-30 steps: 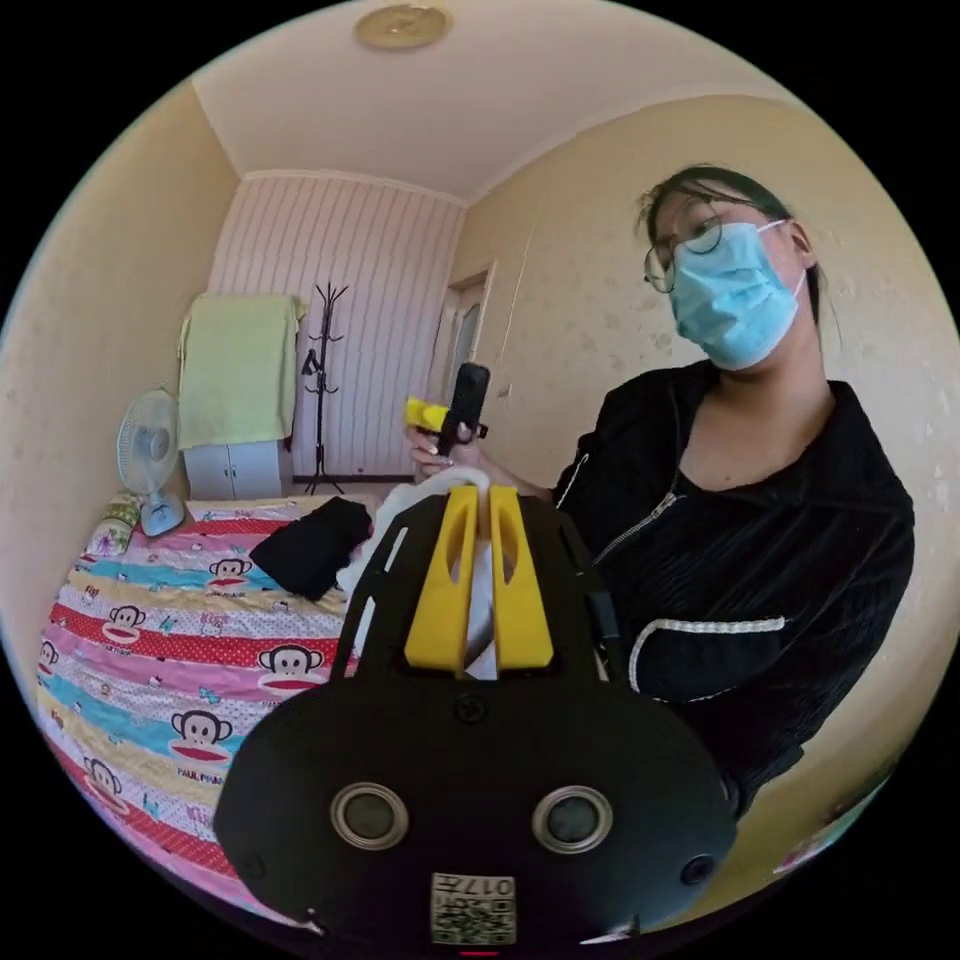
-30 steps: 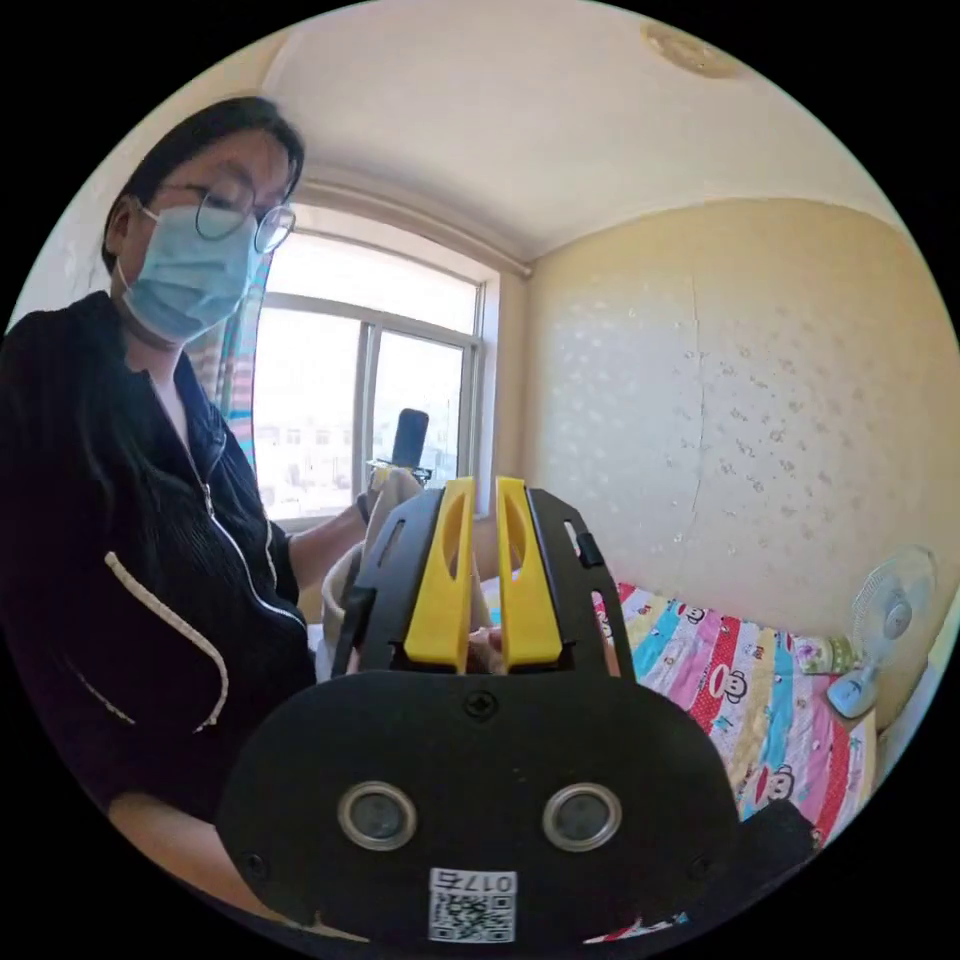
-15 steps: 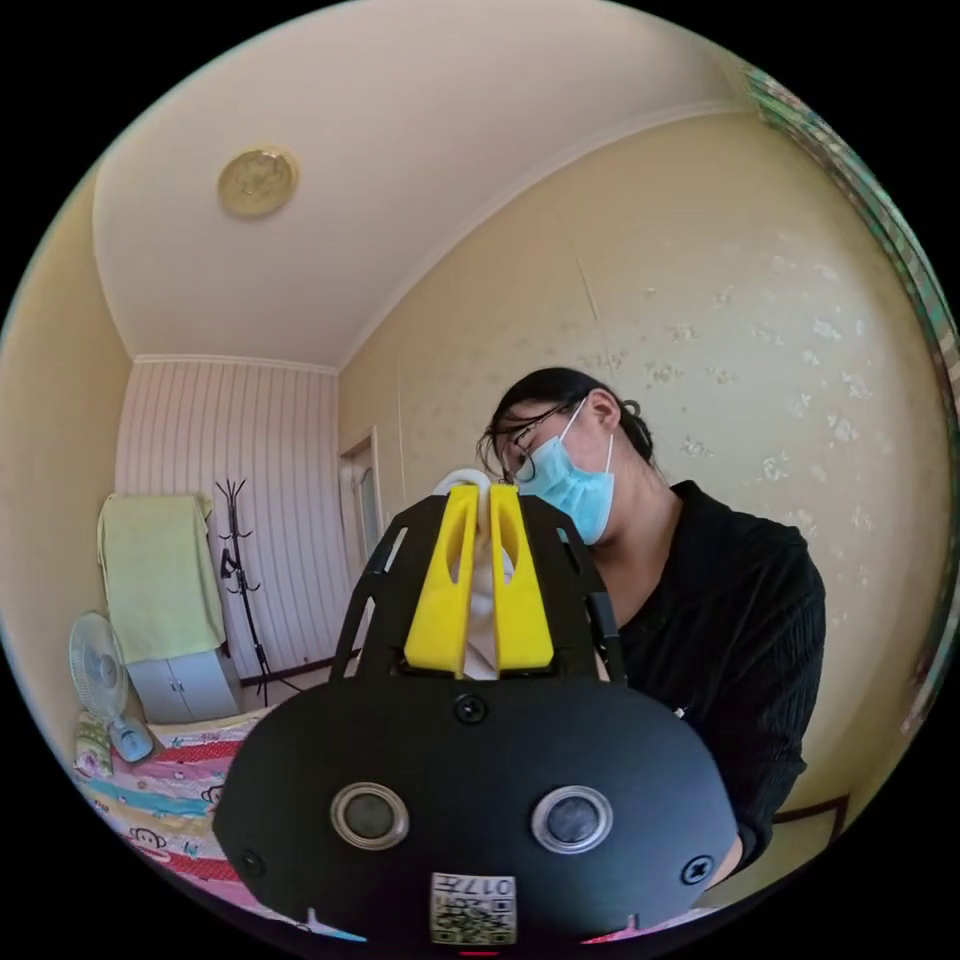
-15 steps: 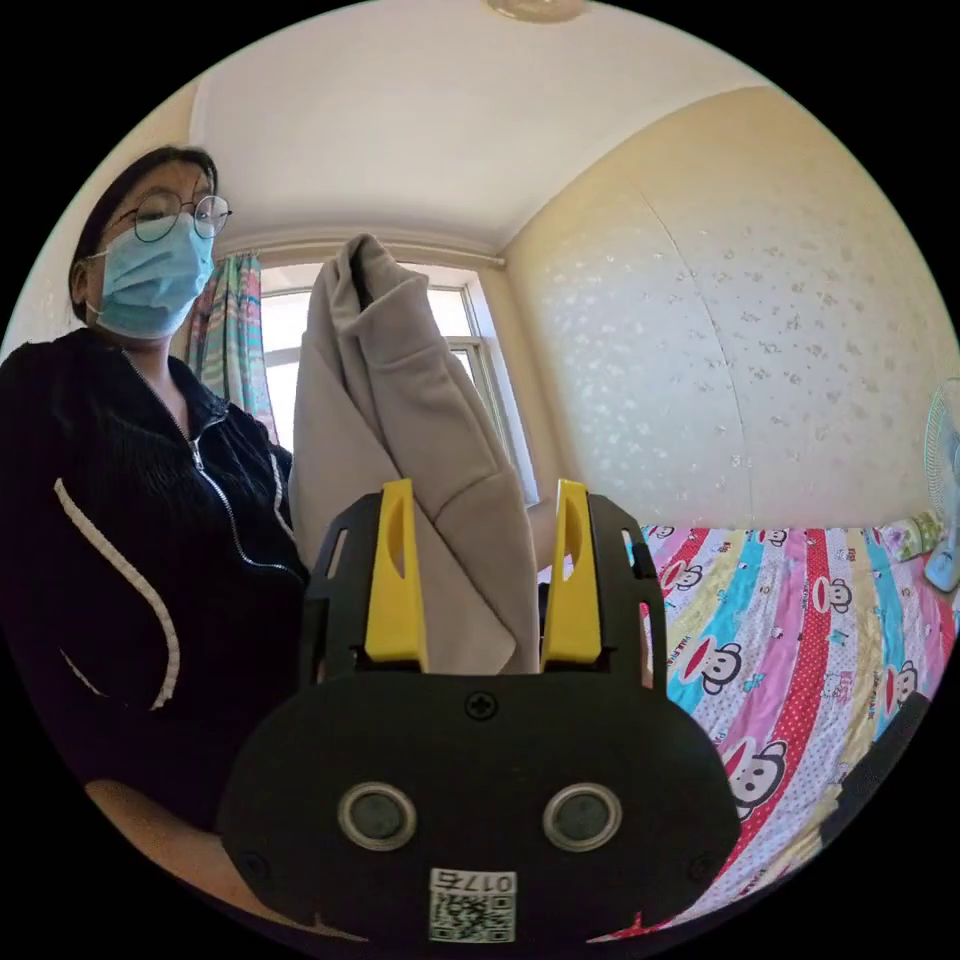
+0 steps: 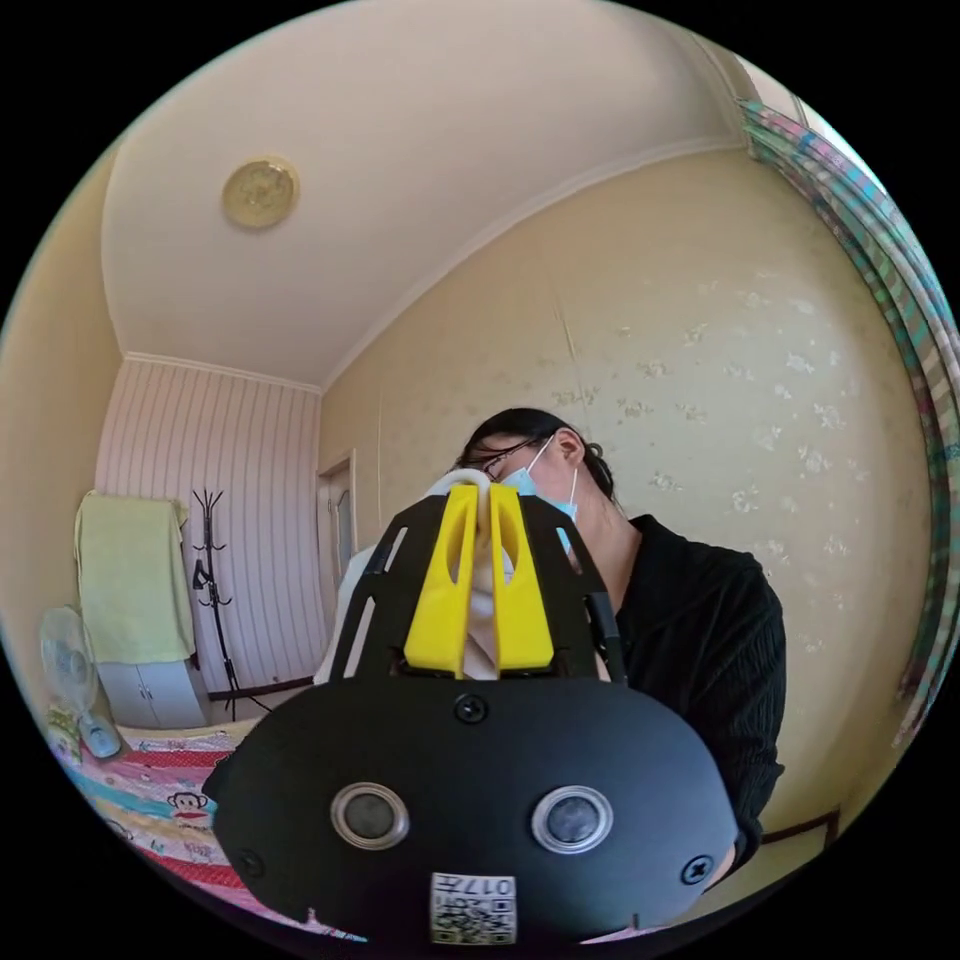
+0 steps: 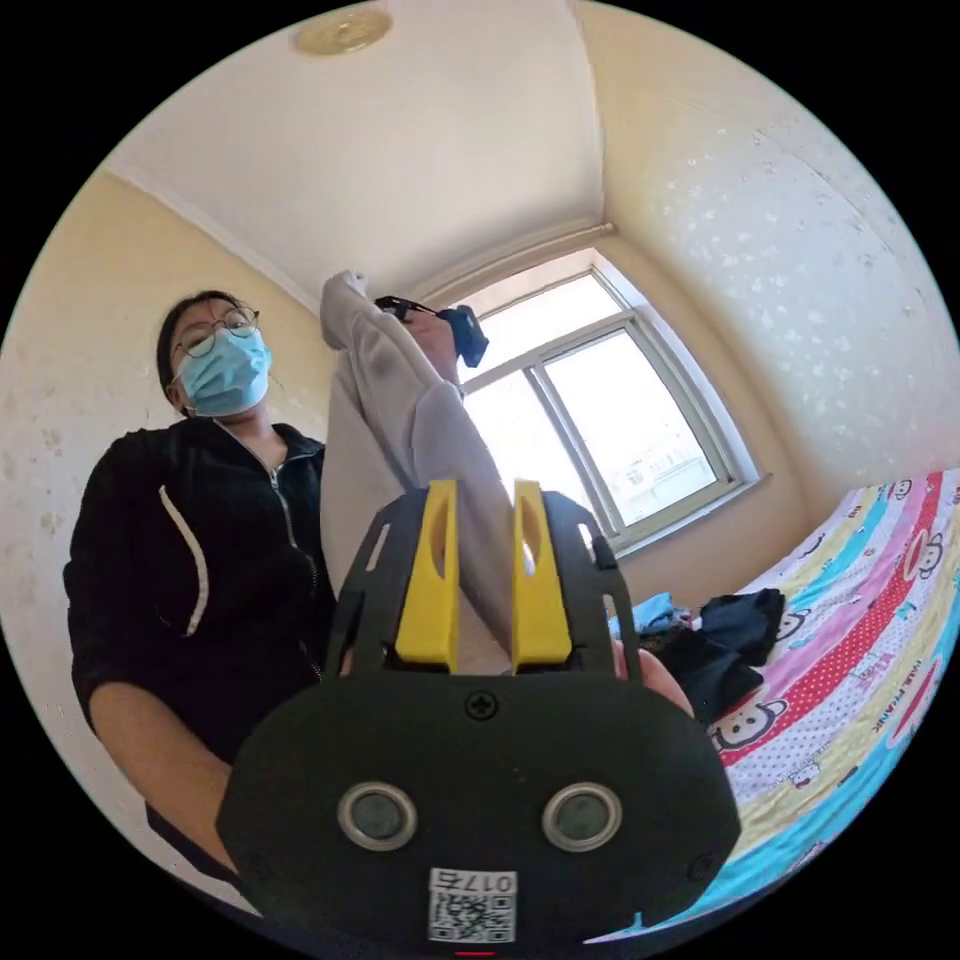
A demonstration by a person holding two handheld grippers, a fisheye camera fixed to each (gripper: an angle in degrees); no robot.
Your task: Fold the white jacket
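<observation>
Overhead, the left claw (image 5: 479, 500) is clamped on the white jacket (image 6: 400, 420): in the left gripper view its two yellow jaws stand almost together, with a fold of pale cloth pinched between them and bulging just past the tips. In the right gripper view that same claw shows high up near the window (image 6: 610, 410), holding the garment by its top edge, so the jacket hangs down in a long drape in front of the person (image 6: 200, 520).

Lower down, the right claw (image 6: 484, 490) sits at the hanging cloth. Its jaws are a little apart, and the jacket's lower part passes right behind the gap between them. Whether both jaws press on the fabric cannot be told.

The jacket is off the bed (image 6: 860, 640) entirely, between the person and the window. On the striped, cartoon-printed bedspread lies a heap of dark clothes (image 6: 730, 640) with a bit of blue cloth beside it.

In the left gripper view a white cabinet (image 5: 150, 690) stands against the striped wall with a pale green cloth (image 5: 130, 580) draped over it; what it holds is hidden. A coat stand (image 5: 210, 590) rises beside it, and a small fan (image 5: 70, 680) sits at the bed's far end.
</observation>
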